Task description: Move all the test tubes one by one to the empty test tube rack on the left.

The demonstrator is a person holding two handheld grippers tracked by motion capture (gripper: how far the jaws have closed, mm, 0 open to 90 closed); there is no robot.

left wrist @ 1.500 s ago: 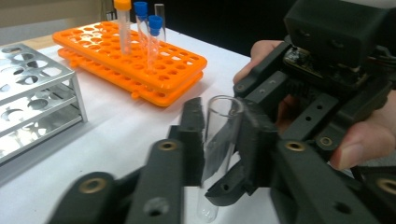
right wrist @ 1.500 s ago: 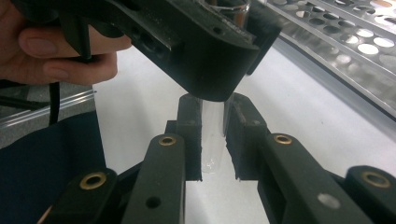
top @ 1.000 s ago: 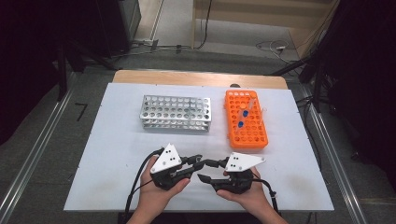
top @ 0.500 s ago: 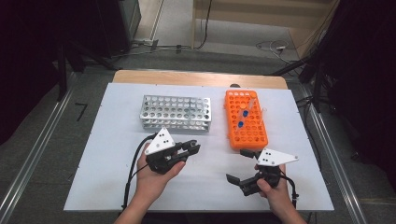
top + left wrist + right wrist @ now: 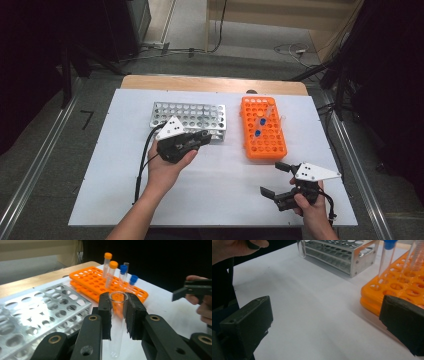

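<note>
Nearest the person, the right tongs (image 5: pixel 274 179) stood wide apart and empty over the white desk (image 5: pixel 115 165), their jaws having just been opening. Farther in, the left tongs (image 5: pixel 118 315) were clamped on an upright clear glass test tube (image 5: pixel 117 322), just in front of the metal rack (image 5: pixel 190 119), with the orange rack (image 5: pixel 262 130) beyond to the right.

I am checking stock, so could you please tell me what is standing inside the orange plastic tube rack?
The orange plastic tube rack holds two orange-capped tubes, two blue-capped tubes and one uncapped tube. The tubes' lower ends are hidden inside the holes.
</note>
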